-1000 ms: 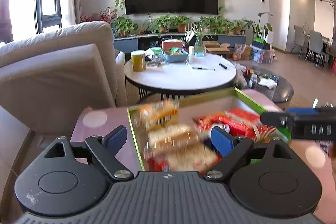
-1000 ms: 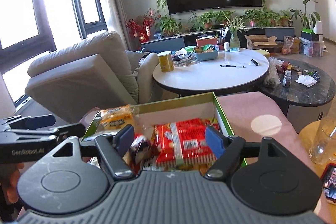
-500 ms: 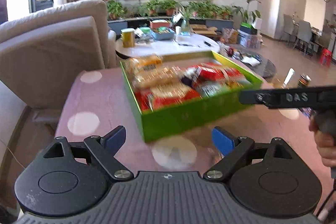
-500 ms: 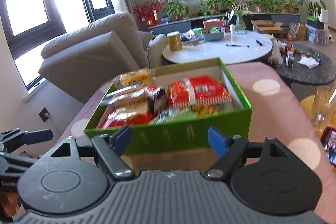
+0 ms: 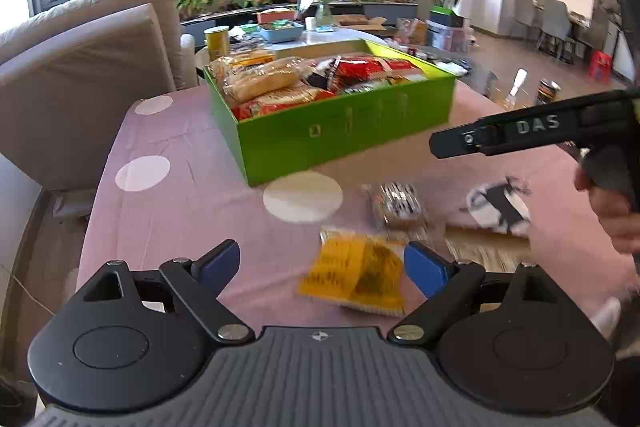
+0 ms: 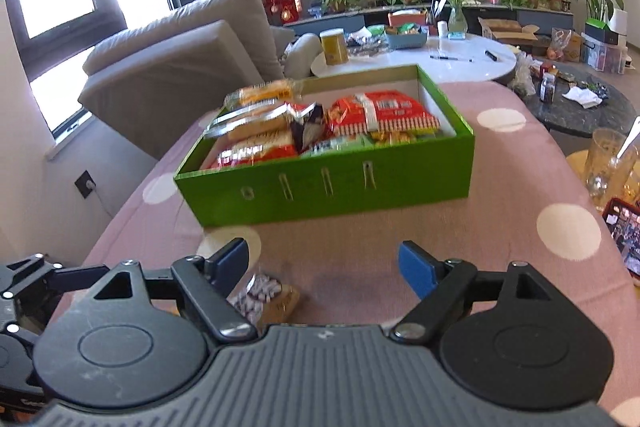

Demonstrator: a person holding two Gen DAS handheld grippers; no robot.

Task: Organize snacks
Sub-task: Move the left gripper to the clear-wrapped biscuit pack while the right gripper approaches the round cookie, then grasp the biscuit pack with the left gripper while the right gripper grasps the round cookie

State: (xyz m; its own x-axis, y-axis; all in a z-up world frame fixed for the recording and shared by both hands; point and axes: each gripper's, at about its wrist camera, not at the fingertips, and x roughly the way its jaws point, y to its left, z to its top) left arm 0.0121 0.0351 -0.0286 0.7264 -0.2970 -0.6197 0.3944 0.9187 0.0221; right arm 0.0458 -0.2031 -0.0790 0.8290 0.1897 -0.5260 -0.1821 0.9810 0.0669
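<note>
Left gripper (image 5: 322, 269) wide apart, empty; flat yellow crinkly foil snack packet (image 5: 354, 277) lies just ahead between its fingertips toward the right one, long axis roughly across the jaws, well short of the green cardboard snack box (image 5: 344, 131). Left hand nearer. Right gripper (image 6: 322, 265) jaws opening, nothing between; its view misses the yellow packet, shows only a small clear-wrapped pack (image 6: 266, 297) near its left finger.

Left gripper (image 5: 322, 263): tilted downward, jaws wide apart, nothing between the pads. Right gripper (image 6: 322, 265): tilted downward, jaws opening, nothing gripped; its body shows side-on in the left wrist view, handle held in the person's right hand (image 5: 612, 211).
</note>
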